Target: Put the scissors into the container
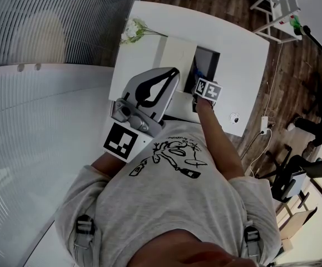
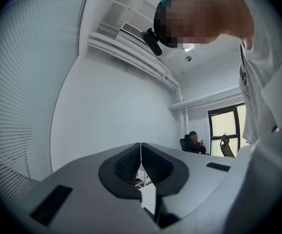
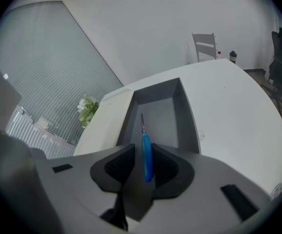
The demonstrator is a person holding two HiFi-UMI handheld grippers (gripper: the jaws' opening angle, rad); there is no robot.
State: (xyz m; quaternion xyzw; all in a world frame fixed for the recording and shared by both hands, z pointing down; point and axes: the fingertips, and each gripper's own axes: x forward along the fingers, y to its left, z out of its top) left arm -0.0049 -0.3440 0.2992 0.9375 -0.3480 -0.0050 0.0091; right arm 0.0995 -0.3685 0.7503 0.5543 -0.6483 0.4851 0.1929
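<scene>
In the right gripper view, the scissors (image 3: pixel 146 156), with a blue handle and a thin metal blade, stand between the jaws of my right gripper (image 3: pixel 143 164). The blade points down into the grey rectangular container (image 3: pixel 187 116). The jaws stand open: the handle lies against the right pad, with a gap to the left pad. In the head view the right gripper (image 1: pixel 201 81) hovers over the near end of the container (image 1: pixel 209 60) on the white table. My left gripper (image 1: pixel 174 71) is raised by the chest, away from the container. Its jaws (image 2: pixel 141 162) are shut and empty, and they aim at a white wall.
A small bunch of white flowers (image 1: pixel 133 31) lies at the table's left edge. A cream board (image 1: pixel 176 53) lies beside the container on its left. A white chair (image 3: pixel 204 45) stands beyond the table. A seated person (image 2: pixel 193 141) is far across the room.
</scene>
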